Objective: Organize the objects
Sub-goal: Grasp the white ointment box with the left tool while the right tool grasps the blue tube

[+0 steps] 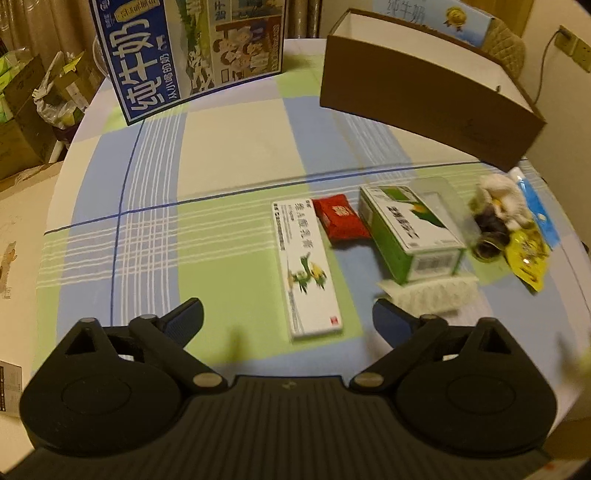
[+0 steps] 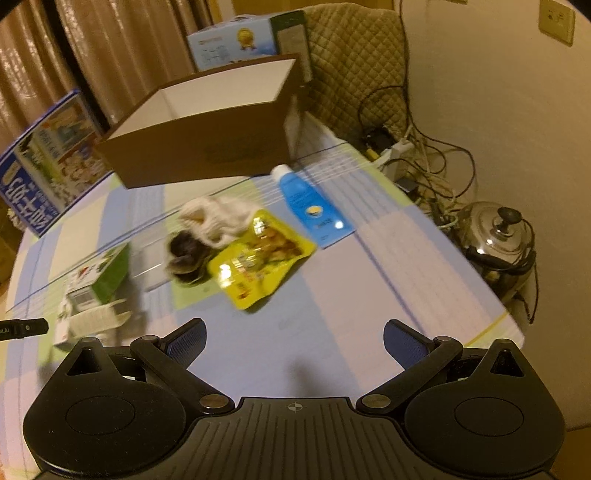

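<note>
checked tablecloth (image 1: 229, 155) under warm room light

The blue milk carton (image 1: 155, 55) carries large white characters "纯牛奶", with smaller "从小喝的奶" alongside. A second blue-and-white carton (image 1: 443, 16) behind the brown box also shows "纯牛奶". The long white medicine box (image 1: 306, 269) bears "维A酸乳膏". Print on the green box (image 1: 410, 229) is too blurred to read.
</note>
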`<control>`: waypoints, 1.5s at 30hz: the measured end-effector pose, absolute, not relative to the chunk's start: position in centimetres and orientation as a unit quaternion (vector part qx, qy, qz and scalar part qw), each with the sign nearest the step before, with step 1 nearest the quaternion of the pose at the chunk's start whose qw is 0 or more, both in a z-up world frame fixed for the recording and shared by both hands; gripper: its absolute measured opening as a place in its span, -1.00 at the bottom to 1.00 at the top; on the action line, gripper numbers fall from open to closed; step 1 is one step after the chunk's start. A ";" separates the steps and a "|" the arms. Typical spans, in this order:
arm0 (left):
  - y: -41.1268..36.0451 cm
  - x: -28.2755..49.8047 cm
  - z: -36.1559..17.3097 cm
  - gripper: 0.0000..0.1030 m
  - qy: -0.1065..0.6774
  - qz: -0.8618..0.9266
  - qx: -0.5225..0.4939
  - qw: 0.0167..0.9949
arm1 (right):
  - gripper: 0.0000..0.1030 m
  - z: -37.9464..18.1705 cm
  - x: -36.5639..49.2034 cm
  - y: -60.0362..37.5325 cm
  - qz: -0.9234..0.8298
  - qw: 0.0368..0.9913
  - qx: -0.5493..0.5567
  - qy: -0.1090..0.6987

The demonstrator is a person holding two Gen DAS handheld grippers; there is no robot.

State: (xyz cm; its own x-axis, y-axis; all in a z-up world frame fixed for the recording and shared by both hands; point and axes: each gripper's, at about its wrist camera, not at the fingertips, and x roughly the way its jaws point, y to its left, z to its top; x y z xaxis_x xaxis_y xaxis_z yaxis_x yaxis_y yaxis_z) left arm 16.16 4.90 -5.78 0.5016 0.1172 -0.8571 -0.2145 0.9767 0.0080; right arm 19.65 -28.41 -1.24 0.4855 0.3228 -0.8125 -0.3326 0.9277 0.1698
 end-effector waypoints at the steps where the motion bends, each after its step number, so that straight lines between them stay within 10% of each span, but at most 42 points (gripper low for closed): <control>1: 5.1 16.7 -6.2 0.81 0.489 0.098 -0.048 0.865 | 0.94 -1.4 20.1 -28.7 0.187 0.862 -0.005 0.470; 23: 5.3 23.0 -11.0 -0.33 0.522 0.071 -0.018 0.850 | 0.76 -2.9 28.6 -31.5 0.202 0.862 -0.015 0.466; 45: 4.6 22.7 -3.0 -0.36 0.467 0.119 -0.013 0.876 | 0.12 -8.6 38.0 -22.3 0.354 0.814 -0.127 0.442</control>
